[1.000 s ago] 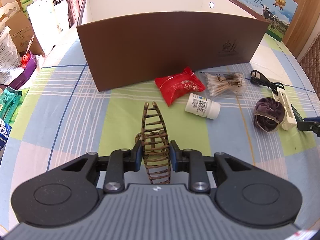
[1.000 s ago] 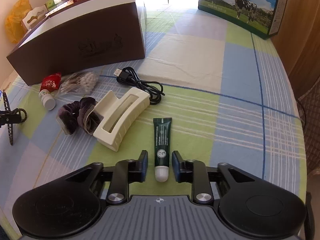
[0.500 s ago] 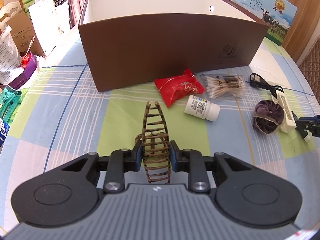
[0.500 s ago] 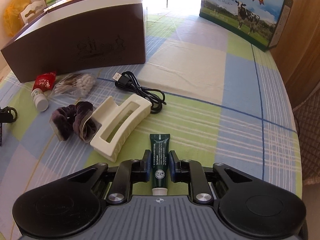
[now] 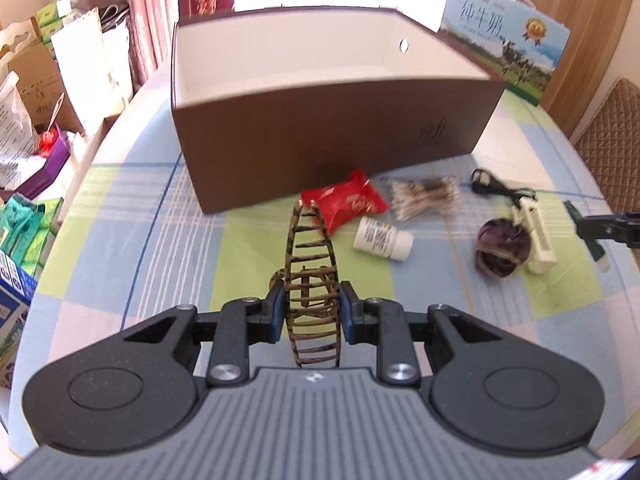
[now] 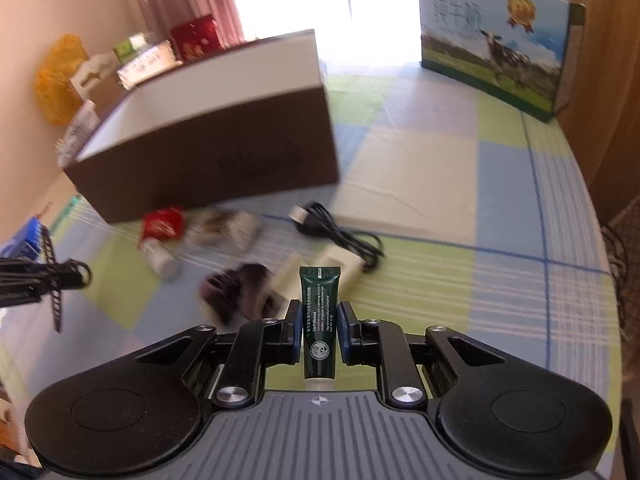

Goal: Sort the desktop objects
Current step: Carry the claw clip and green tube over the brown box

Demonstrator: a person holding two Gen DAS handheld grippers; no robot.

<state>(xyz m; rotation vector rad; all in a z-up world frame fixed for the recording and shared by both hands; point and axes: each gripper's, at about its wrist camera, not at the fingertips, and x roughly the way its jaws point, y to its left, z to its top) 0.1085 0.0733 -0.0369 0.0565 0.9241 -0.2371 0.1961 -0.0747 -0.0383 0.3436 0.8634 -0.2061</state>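
The left gripper [image 5: 312, 312] has its jaws closed on a striped hair claw [image 5: 311, 280], gripped across the middle so that it stands upright and its long curved end points at the brown box [image 5: 328, 136]. The right gripper [image 6: 319, 328] has its jaws pinched on the body of a dark green tube [image 6: 319, 320], crimped end forward and cap end back toward the camera. Holding each thing by its middle looks meant to keep it steady on the way to the box, which stands open-topped at the back of the counter [image 5: 160, 248] and is probably where the sorted things go.

Both held things are clear of the counter, in front of the box and not yet over it. Lying on the cloth just before the box's front wall are a red packet [image 5: 344, 200], a bag of cotton swabs [image 5: 424, 196], a white pill bottle [image 5: 382, 238], a black cable [image 5: 500, 186], a purple scrunchie [image 5: 500, 252] and a cream hair clip [image 5: 536, 236].

The left view looks down into the box and shows its white inside, with nothing visible in the part on view; the right view sees mainly its outer front wall and corner. The right view shows the print on the tube, and the claw side-on at its left edge. A milk carton [image 6: 496, 40] stands beyond the box.
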